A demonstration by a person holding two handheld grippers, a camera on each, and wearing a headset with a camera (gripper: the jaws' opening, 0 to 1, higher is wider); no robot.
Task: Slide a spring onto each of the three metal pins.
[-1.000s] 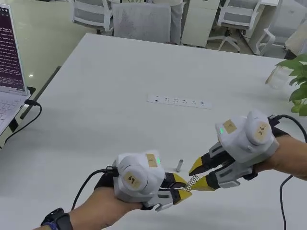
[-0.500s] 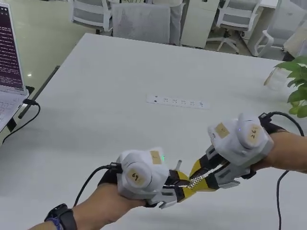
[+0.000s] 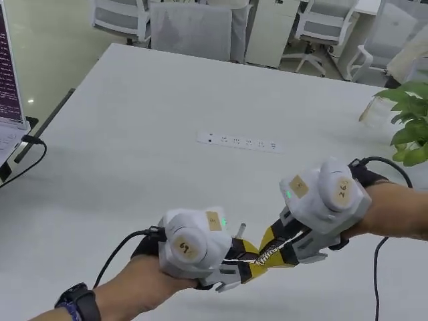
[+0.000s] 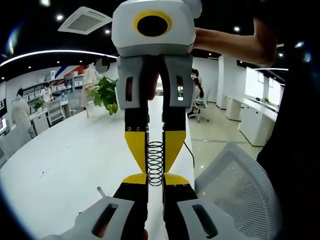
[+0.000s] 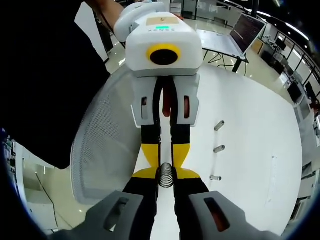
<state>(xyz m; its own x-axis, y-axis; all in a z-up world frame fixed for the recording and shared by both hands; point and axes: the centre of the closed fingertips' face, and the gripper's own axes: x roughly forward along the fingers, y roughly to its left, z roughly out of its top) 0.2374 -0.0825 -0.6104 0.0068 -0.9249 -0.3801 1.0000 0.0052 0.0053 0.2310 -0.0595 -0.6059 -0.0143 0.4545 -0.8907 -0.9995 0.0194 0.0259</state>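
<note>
Spring (image 4: 155,162) is up off the worktop (image 5: 250,150), spanning the gap between your two claws. Your left claw (image 4: 155,180) is pinched together on one end and your right claw (image 5: 166,181) is clamped on the other. All three pins (image 5: 219,148) lie bare on the worktop, so I judge nothing is threaded yet.

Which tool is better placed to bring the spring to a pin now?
Probably the right tool: the spring lies lengthwise between its jaws, while the left tool pinches just one end. Three pins show on the table in its view.
</note>
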